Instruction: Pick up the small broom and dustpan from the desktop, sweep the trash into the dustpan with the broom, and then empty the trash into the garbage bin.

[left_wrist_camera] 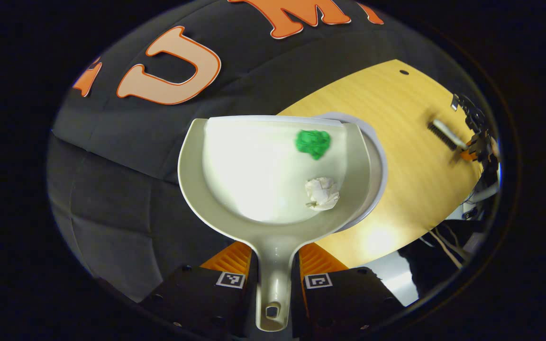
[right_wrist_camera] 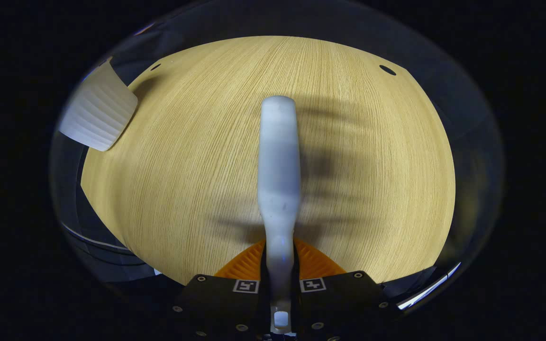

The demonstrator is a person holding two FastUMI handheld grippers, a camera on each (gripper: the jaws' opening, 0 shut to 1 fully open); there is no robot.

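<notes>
In the left gripper view my left gripper (left_wrist_camera: 274,258) is shut on the handle of a pale dustpan (left_wrist_camera: 254,175), held up level by the booth wall. A green crumpled ball (left_wrist_camera: 313,143) and a white paper wad (left_wrist_camera: 322,192) lie in the pan's right half. Behind and under the pan's right side peeks the pale round rim of the garbage bin (left_wrist_camera: 380,166). At the far right the small broom (left_wrist_camera: 445,134) hangs over the wooden desktop (left_wrist_camera: 410,142), bristles down. In the right gripper view my right gripper (right_wrist_camera: 280,255) is shut on the broom's white handle (right_wrist_camera: 278,161), above the desktop (right_wrist_camera: 183,166).
A white ribbed bin wall (right_wrist_camera: 97,113) stands at the desktop's upper-left corner in the right gripper view. Small dark holes (right_wrist_camera: 387,69) mark the far corners of the desktop. Cables (left_wrist_camera: 448,241) hang off the table's near right edge in the left gripper view.
</notes>
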